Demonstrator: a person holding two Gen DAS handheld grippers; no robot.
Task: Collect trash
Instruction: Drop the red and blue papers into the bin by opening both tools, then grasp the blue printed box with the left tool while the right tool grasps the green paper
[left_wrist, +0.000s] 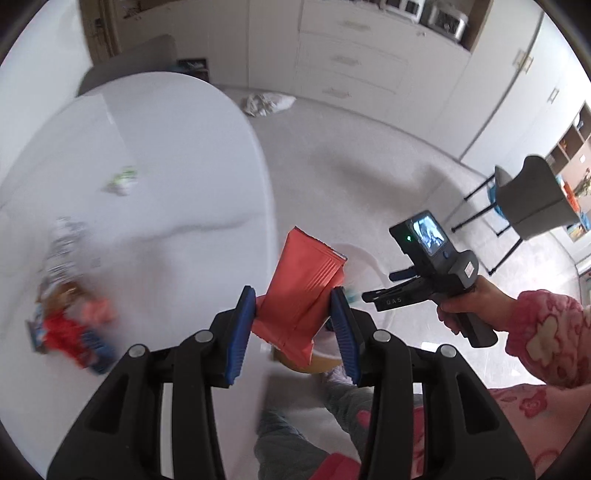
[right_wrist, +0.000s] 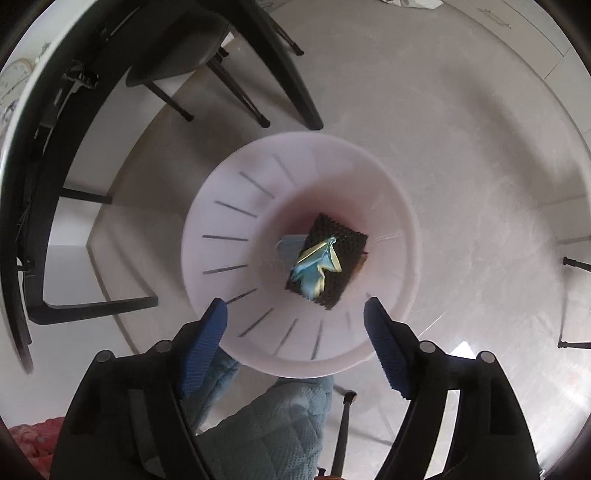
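The left gripper (left_wrist: 293, 314) is clenched on a red-orange snack wrapper (left_wrist: 301, 291), its blue pads (left_wrist: 240, 332) pressing the lower part of the packet from both sides while the crimped top end stands up and leans to the right. The wrapper hangs just past the rounded right edge of the white table (left_wrist: 166, 155), over the floor. Directly beneath it a sliver of white bin rim (left_wrist: 364, 258) and something tan show, mostly hidden by the packet and the fingers.

From the right wrist view, the right gripper (right_wrist: 295, 317) hangs released, fingers spread wide and holding nothing, right above the white slotted wastebasket (right_wrist: 229, 206). At the bottom of the basket lie a black ridged packet (right_wrist: 345, 240) and, on top of it, a crumpled blue-and-yellow wrapper (right_wrist: 314, 266). The person's quilted teal trouser legs (right_wrist: 273, 424) sit between the camera and the basket's near rim. Beyond the basket stand black chair legs (right_wrist: 258, 81) and the table's dark underside at left.

On the table, near its left edge, lies a blurred heap of red, blue and silver wrappers (left_wrist: 70, 325); farther in, a small green-and-white scrap (left_wrist: 122, 181) sits alone. To the right, the person's right hand (left_wrist: 469, 306) holds the other gripper's handle. A grey chair (left_wrist: 532, 199) stands farther off, and a crumpled white wad (left_wrist: 266, 103) lies on the floor near the cabinets (left_wrist: 351, 55).
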